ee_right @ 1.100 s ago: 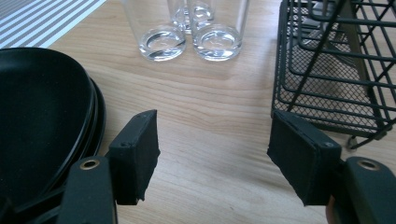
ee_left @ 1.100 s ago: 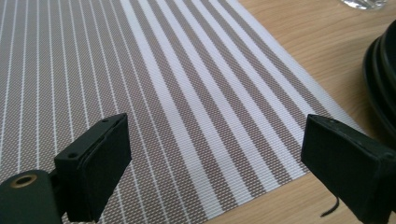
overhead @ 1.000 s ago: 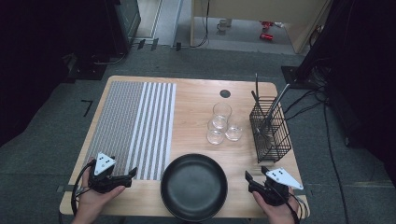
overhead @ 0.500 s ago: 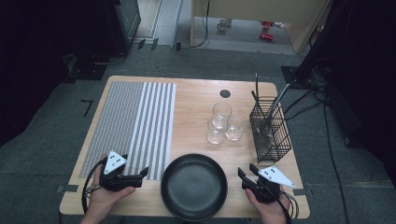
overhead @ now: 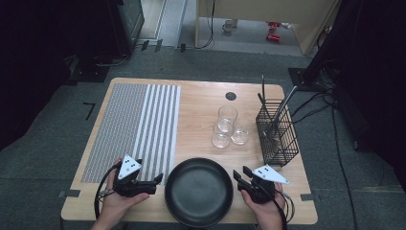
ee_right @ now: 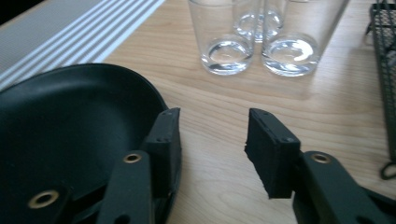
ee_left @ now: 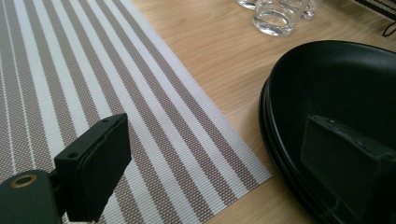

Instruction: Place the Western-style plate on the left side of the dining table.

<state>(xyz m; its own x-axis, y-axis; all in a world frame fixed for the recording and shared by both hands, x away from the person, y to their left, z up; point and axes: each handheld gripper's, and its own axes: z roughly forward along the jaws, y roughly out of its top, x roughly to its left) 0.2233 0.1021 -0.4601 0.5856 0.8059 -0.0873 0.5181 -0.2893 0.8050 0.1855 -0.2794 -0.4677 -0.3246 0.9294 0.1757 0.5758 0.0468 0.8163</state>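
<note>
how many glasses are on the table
3, clustered on the bare wood between the black plate and the wire basket: the tall glass at the back, the left glass in front of it, the right glass beside that. None looks hidden.

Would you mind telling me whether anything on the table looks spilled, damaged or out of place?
Nothing stands out. The black plate sits flat at the table's near edge, the three glasses stand upright and empty, the striped mat lies flat, and utensils lean inside the wire basket.
</note>
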